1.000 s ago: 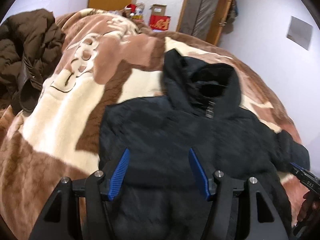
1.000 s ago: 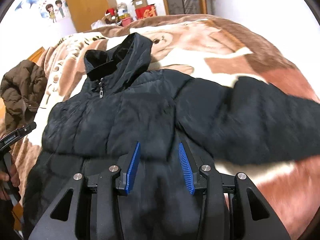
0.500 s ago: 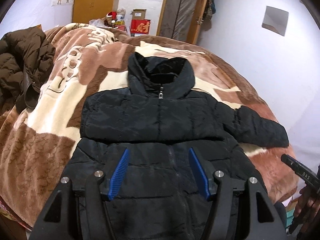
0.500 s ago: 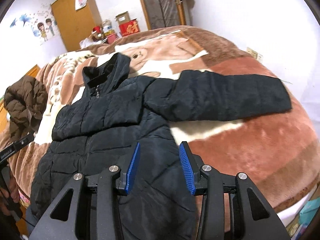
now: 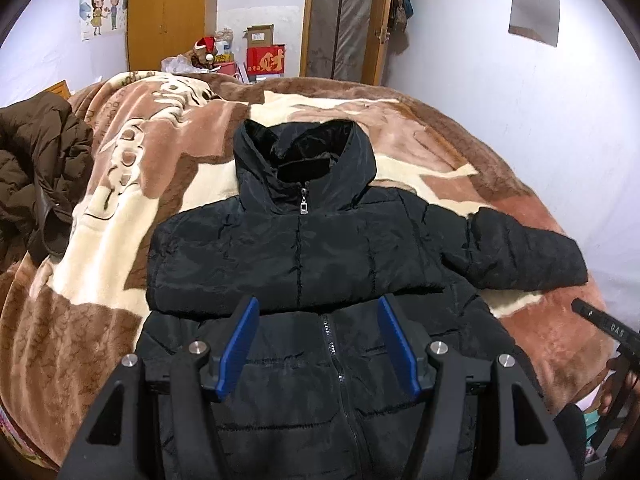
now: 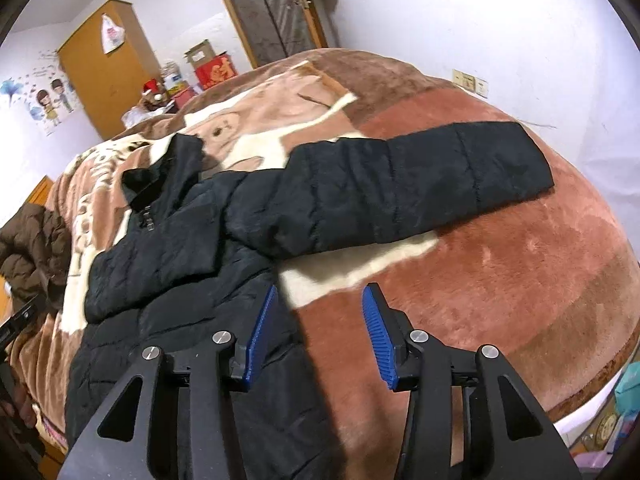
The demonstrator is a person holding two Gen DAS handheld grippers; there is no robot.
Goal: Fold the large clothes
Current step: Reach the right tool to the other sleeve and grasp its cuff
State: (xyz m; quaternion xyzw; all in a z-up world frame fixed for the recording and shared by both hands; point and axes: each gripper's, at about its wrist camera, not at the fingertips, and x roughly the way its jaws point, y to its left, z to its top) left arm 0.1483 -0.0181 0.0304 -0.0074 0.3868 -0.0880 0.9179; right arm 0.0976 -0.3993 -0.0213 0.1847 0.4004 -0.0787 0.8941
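Observation:
A black hooded puffer jacket (image 5: 304,256) lies front up on the bed, zipped, hood toward the far side. Its left sleeve is folded across the chest. Its right sleeve (image 6: 404,184) lies stretched out over the blanket. My left gripper (image 5: 318,332) is open and empty above the jacket's lower front. My right gripper (image 6: 318,320) is open and empty, above the jacket's right edge and the blanket below the stretched sleeve. The right gripper's tip (image 5: 600,320) shows at the right edge of the left wrist view.
A brown and cream plush blanket (image 5: 132,200) covers the bed. A brown coat (image 5: 36,176) is heaped at the bed's left side. A wardrobe (image 5: 168,12), boxes (image 5: 266,58) and a door (image 5: 344,20) stand beyond the bed. The bed's near right edge (image 6: 592,396) drops to the floor.
Both grippers have pulled back and up from the jacket, so more of it shows. The right gripper has swung right toward the stretched sleeve. The jacket has not moved.

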